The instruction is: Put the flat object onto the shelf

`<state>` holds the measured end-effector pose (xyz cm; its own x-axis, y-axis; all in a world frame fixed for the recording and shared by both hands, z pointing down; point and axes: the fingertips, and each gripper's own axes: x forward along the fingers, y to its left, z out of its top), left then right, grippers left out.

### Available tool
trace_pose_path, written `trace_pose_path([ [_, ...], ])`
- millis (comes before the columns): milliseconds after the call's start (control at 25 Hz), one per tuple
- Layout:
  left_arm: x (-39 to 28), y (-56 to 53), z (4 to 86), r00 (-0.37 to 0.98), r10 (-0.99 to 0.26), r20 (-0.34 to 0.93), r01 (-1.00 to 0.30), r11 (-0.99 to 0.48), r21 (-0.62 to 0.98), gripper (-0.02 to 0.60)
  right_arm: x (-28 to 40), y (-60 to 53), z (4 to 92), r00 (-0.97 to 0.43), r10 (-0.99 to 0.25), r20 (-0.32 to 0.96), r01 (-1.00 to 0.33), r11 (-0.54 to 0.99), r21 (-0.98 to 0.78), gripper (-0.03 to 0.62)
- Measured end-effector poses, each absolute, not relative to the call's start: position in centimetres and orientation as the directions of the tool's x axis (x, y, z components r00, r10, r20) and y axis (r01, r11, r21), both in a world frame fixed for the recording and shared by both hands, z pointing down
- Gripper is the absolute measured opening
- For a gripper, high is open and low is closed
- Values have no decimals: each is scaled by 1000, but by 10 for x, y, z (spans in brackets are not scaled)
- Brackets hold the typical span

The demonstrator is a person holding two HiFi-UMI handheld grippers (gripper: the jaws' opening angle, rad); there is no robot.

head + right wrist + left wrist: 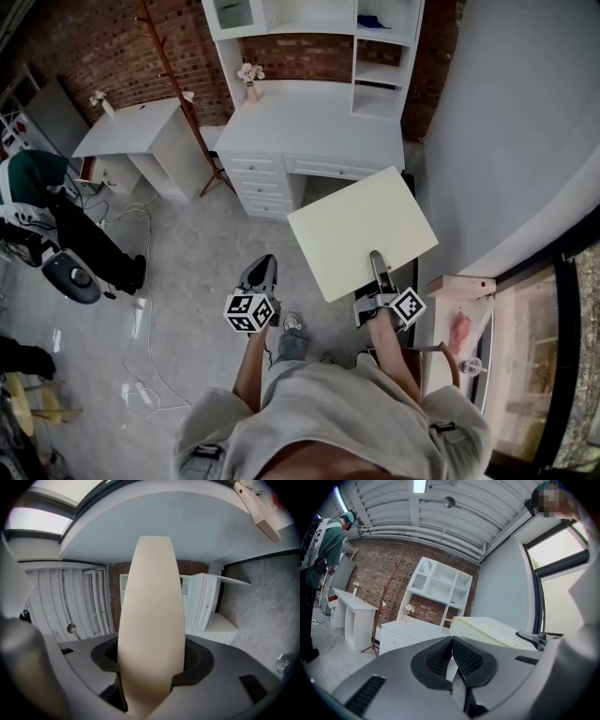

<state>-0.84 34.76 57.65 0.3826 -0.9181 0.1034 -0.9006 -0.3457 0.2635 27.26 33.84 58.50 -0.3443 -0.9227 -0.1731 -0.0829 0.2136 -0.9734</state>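
Observation:
A flat cream board (361,232) is held out level in front of me, above the floor and just short of the white desk (309,127). My right gripper (378,265) is shut on the board's near edge; in the right gripper view the board (151,620) fills the gap between the jaws edge-on. To the left, my left gripper (262,275) hangs shut with nothing in it, its pads (451,657) pressed together. The same board (490,631) shows to its right. The white shelf unit (314,28) stands on the desk ahead, with open compartments.
A small vase of flowers (250,80) stands on the desk. A second white table (141,131) and a wooden coat stand (183,94) are at the left. A person in green (37,202) stands far left, with cables (141,281) on the floor. A grey wall (506,141) rises at the right.

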Motion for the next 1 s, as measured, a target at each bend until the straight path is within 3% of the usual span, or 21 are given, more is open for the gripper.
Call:
trace_pose_path([
  [1000,-71,63,577,508,-860,54,-820,-463,336,15,196,103,574,-232,-964,-133,-137,168,-976,272],
])
